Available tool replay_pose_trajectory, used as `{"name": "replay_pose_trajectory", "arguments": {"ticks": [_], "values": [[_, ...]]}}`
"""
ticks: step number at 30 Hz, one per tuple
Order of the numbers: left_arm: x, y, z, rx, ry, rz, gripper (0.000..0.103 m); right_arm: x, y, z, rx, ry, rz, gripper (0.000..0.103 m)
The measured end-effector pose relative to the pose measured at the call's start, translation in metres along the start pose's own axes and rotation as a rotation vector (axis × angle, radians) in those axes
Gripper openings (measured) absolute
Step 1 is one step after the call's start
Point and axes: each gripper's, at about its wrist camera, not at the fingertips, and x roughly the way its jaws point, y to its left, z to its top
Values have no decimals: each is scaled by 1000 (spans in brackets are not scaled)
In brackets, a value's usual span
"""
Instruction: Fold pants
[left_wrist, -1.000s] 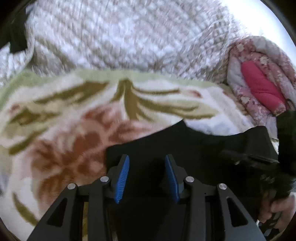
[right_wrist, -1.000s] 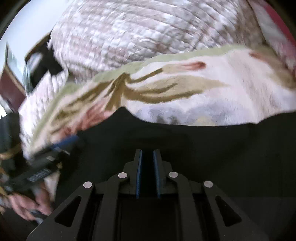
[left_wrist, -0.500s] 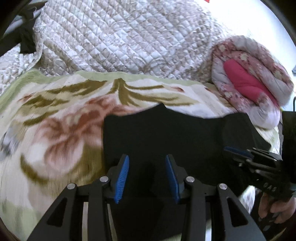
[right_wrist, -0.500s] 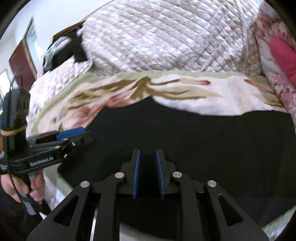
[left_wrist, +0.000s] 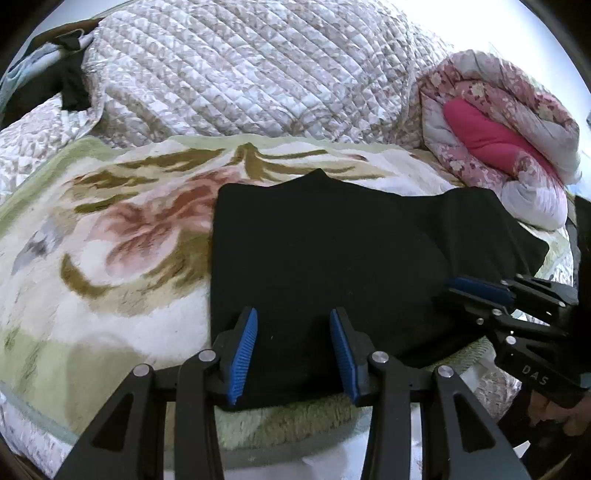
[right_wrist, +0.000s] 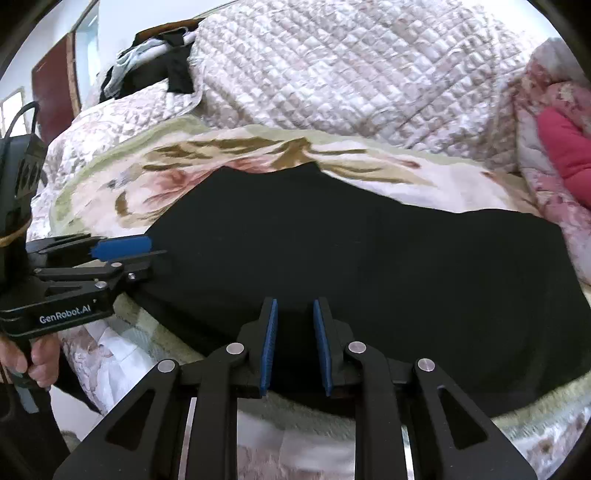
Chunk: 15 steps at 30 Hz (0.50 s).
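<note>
pants (left_wrist: 332, 251): black, lying folded and flat on the floral blanket, near edge of the bed, roughly a wide rectangle with a small peak on its far edge

floral blanket (left_wrist: 122, 229): cream fleece with pink flowers and olive leaves and a pale green border, spread under the pants, sticking out on the left and far sides

left gripper (left_wrist: 293, 343): blue pads spread apart, nothing pinched; it sits over the near left part of the pants (fabric shows in the gap, but the pads aren't pressing on it)

right gripper (right_wrist: 294, 345): jaws have just been opening, now a narrow gap between the blue pads; only the near edge of the pants shows through the gap, not clamped as far as I can see

right gripper from the left camera: comes in from the right side, over the right part of the pants, with a hand (left_wrist: 565, 413) on its handle

quilted cover (left_wrist: 251, 70): whitish, heaped on the far side of the bed

pink floral comforter (left_wrist: 498, 136): rolled up at the far right, bright pink inside

dark clothes (right_wrist: 162, 62): a small pile at the far left on the quilt
</note>
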Motion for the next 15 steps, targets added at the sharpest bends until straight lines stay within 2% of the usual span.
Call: {"name": "replay_pose_trajectory", "arguments": {"ticks": [5, 9, 12, 15], "values": [[-12, 0, -6, -24, -24, 19, 43, -5, -7, -5, 46, -2, -4, 21], [-16, -1, -3, -18, -48, 16, 43, -13, -6, -2, 60, -38, 6, 21], [-9, -1, -4, -15, -18, 18, 43, -2, -4, -4, 40, -1, 9, 21], [-6, -4, -5, -2, -10, 25, 43, -2, -11, -2, 70, -1, -4, 21]]}}
